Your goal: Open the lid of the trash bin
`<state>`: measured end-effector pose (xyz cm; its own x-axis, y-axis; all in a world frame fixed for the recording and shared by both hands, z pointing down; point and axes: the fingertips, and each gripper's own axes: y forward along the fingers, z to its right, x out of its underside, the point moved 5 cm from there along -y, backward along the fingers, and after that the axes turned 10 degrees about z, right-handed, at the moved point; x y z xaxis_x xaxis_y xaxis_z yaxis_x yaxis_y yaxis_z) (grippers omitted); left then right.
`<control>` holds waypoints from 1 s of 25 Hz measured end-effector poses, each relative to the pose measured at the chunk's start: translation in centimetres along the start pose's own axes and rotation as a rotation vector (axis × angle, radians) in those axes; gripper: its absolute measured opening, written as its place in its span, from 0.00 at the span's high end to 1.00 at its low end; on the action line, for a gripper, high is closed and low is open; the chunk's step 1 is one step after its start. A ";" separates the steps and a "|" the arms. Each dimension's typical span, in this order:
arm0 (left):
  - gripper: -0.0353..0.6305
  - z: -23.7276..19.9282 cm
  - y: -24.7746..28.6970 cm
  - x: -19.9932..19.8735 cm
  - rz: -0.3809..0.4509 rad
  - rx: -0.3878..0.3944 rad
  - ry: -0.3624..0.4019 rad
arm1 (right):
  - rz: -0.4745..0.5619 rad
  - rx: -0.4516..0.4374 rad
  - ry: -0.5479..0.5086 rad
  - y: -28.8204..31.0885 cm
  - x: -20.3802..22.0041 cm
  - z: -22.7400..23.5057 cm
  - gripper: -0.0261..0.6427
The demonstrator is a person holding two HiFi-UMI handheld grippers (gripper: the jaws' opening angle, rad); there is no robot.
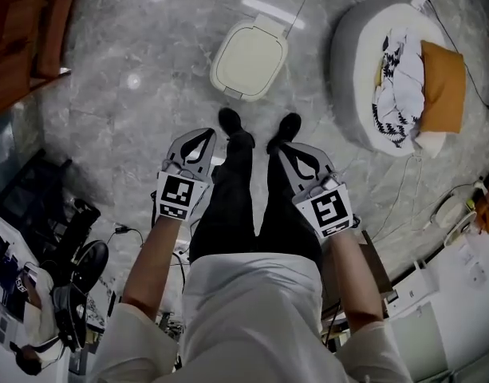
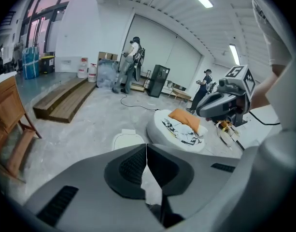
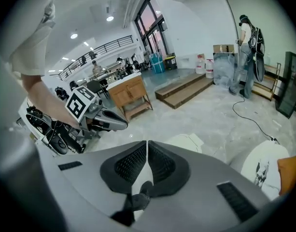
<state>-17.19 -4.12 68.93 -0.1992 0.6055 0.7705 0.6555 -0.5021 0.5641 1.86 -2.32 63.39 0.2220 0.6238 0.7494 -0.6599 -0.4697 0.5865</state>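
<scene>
In the head view, the trash bin (image 1: 250, 58) stands on the grey marbled floor (image 1: 132, 110), just ahead of the person's black shoes. It is cream-white with its lid down. The left gripper (image 1: 195, 144) and right gripper (image 1: 304, 159) are held low on either side of the legs, well short of the bin. Each carries a cube printed with a black-and-white square marker. To the right lies a round grey cushion bed (image 1: 356, 62) holding a patterned cloth and an orange pillow (image 1: 442, 74). A wooden chair (image 1: 29, 46) sits at upper left.

In the left gripper view, the left gripper (image 2: 147, 148) has its jaws pressed together with nothing between them. The trash bin (image 2: 127, 140) shows just beyond the jaw tips, and the cushion bed (image 2: 179, 127) lies to its right. The right gripper (image 2: 224, 100) hangs at the right with its marker cube on top.

In the right gripper view, the right gripper (image 3: 148, 148) also has its jaws closed on nothing. The trash bin (image 3: 189, 141) peeks over the jaws to the right, and the left gripper (image 3: 103, 119) is at the left.
</scene>
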 end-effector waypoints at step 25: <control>0.92 -2.4 13.0 14.3 -0.235 -0.042 0.010 | -0.093 -0.032 0.099 7.0 11.3 5.4 0.92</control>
<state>-13.24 -3.46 88.03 -0.3504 0.7025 0.6195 0.5594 -0.3735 0.7400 3.64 -1.97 77.59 0.2119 0.7231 0.6574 -0.6631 -0.3878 0.6403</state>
